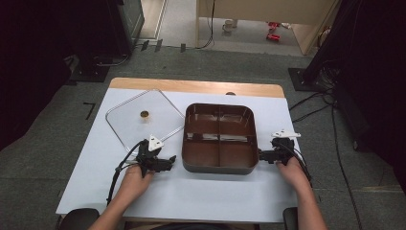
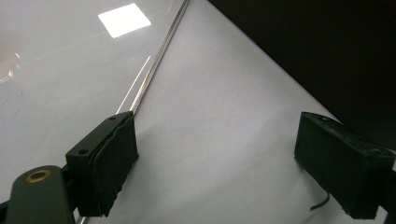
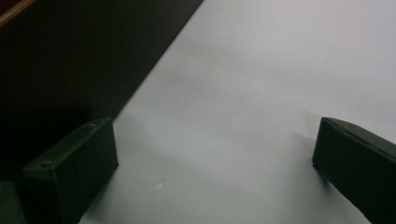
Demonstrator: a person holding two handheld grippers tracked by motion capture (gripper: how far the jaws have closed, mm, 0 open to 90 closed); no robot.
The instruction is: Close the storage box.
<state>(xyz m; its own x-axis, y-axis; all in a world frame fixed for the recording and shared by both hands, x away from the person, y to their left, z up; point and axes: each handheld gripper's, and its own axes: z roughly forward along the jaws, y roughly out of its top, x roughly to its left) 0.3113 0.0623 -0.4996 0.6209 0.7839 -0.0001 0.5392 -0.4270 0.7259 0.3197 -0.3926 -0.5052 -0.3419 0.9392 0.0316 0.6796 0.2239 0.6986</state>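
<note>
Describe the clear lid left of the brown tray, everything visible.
The clear lid looks like glass: a rounded square with a thin metal rim and a small brass-coloured knob at its centre. It lies flat on the white table cover, off the brown tray, its right corner close to the tray's left wall. The left gripper sits at its near edge, jaws open; in the left gripper view one pad sits right by the rim, though contact is unclear.
</note>
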